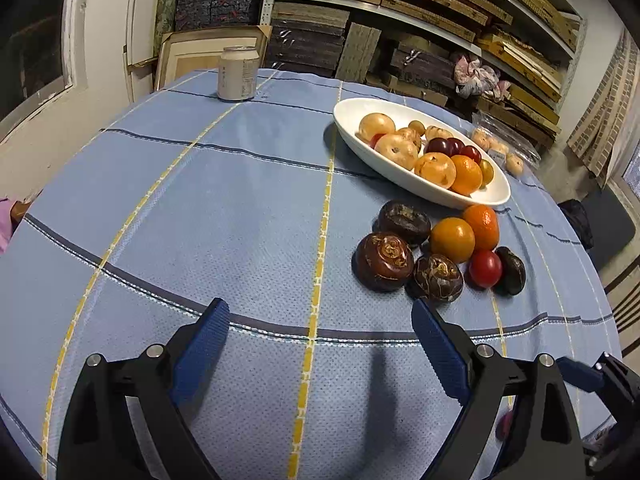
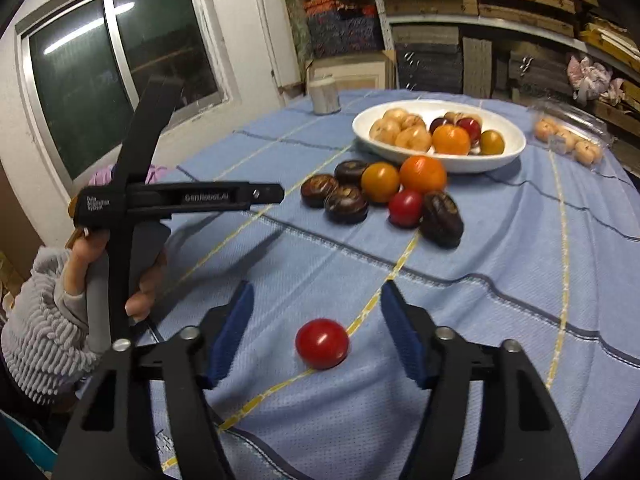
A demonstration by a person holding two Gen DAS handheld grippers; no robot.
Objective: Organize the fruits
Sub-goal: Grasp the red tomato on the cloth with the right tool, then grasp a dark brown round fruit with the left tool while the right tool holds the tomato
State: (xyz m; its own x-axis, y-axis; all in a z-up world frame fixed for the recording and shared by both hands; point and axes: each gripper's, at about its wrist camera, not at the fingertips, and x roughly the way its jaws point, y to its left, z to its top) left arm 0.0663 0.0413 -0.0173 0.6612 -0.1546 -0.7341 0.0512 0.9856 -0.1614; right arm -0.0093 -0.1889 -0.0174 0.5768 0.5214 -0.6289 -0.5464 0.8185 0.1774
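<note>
A round tabletop [image 1: 200,208] under a blue checked cloth with yellow and dark stripes fills both views. Behind it stand shelves [image 1: 460,12] stacked with flat boxes, and the right wrist view also shows a dark window [image 2: 120,64] in a white wall.

On the far side of the tabletop lies an oval white bowl [image 1: 492,196] holding pale brown round fruits, an orange, dark red plums and small yellowish ones. Just beside its near rim a loose cluster rests on the cloth: four dark brown water chestnuts [image 1: 385,262], two oranges [image 1: 452,239] and a small red tomato [image 1: 485,268], packed close and touching one another. A clear packet of pale fruits [image 2: 568,140] lies beyond the bowl near the tabletop's edge, and a pale drinks can [image 1: 238,73] stands upright at the far left.

The left tool [image 1: 320,320] stands wide, its blue pads apart with only bare cloth between them, near the cluster. In the right wrist view a hand [image 2: 116,276] in a fuzzy grey sleeve grips its handle.

The right tool [image 2: 316,304] hangs low over the cloth, jaws moderately apart. A lone red tomato [image 2: 322,343] lies on the cloth between its blue pads, on a yellow stripe, well apart from the cluster; neither pad touches it.
</note>
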